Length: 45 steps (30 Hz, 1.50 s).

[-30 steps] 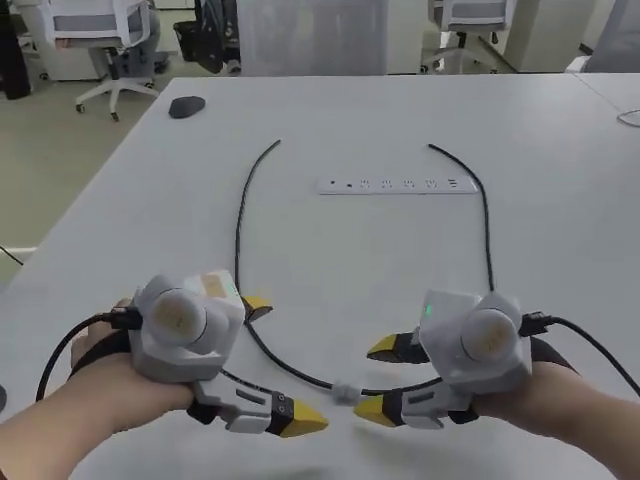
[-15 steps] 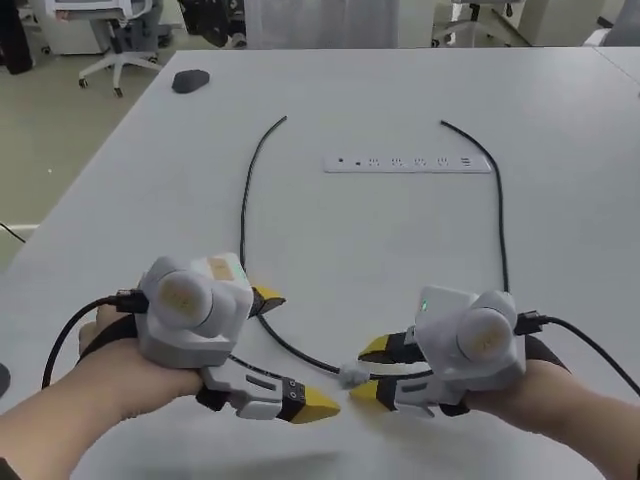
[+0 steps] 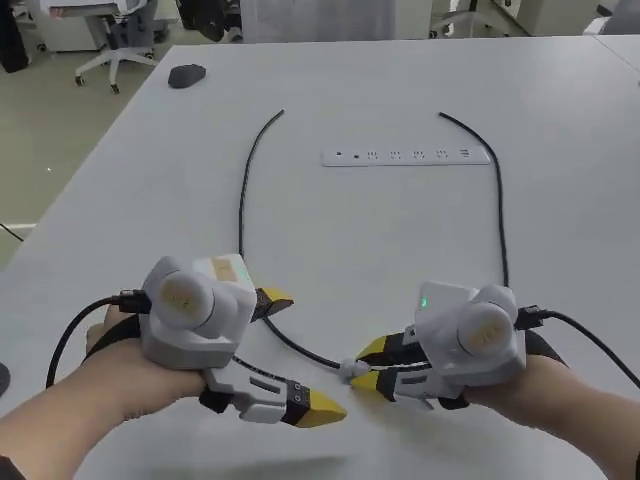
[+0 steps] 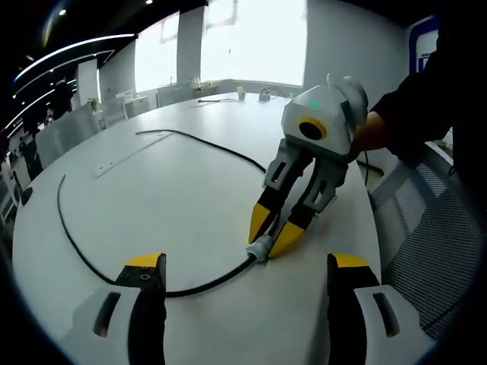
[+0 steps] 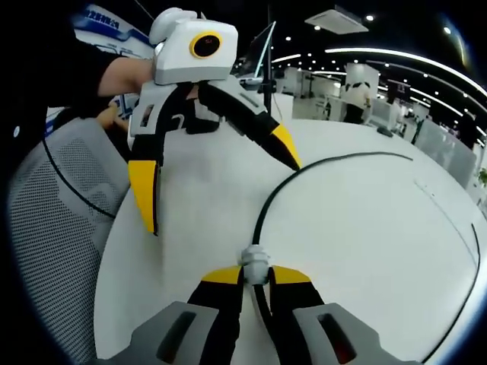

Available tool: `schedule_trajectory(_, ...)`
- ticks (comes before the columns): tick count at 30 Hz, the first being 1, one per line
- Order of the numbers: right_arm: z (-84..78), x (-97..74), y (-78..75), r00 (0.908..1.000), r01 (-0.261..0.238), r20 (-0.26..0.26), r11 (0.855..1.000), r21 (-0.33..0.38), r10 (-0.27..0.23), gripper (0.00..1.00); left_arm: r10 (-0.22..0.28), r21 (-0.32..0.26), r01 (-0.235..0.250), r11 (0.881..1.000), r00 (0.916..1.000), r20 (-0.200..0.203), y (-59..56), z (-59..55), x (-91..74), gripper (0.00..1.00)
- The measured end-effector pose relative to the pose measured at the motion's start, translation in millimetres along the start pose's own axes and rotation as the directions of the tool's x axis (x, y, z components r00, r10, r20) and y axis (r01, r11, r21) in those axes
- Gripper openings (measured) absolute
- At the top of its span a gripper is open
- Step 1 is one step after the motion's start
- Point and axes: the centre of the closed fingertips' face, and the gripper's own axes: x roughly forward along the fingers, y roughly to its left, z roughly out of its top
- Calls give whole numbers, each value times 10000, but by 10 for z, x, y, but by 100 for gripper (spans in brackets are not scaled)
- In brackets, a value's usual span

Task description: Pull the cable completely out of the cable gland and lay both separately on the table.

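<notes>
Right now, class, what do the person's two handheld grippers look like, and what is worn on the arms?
Both the left gripper and the right gripper have white rounded bodies, grey-and-black jaws ending in yellow pointed tips, and a black wire trailing from the back. The right one shows a small green light. The person wears dark clothing.

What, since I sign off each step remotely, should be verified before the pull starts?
1. Right gripper clamped near the cable gland: ok, shut on the cable right behind it.
2. Left gripper holding: not ok, open, cable lying loose between its jaws.
3. Cable out of gland: not ok, gland threaded on it.
4. Cable run free on the table: ok, apart from the power strip.
5. Grip firmness: cannot tell.
</notes>
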Motion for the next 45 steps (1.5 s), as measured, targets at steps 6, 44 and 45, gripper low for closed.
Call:
schedule_trajectory(6, 160, -239, 103, 9989, -358, 273, 9979, -545, 373, 8, -1248, -697, 1283, 9893, 9908, 515, -215, 80, -27, 79)
schedule_trajectory(44, 384, -819, 574, 9917, -609, 907, 9540, -2934, 912, 8, -4121, -2062, 4607, 8633, 8792, 2390, -880, 420, 11, 17)
schedule_trajectory(45, 385, -822, 576, 9916, -614, 915, 9547, -2911, 917, 8, -4123, -2028, 4603, 8643, 8792, 2388, -882, 420, 10, 17)
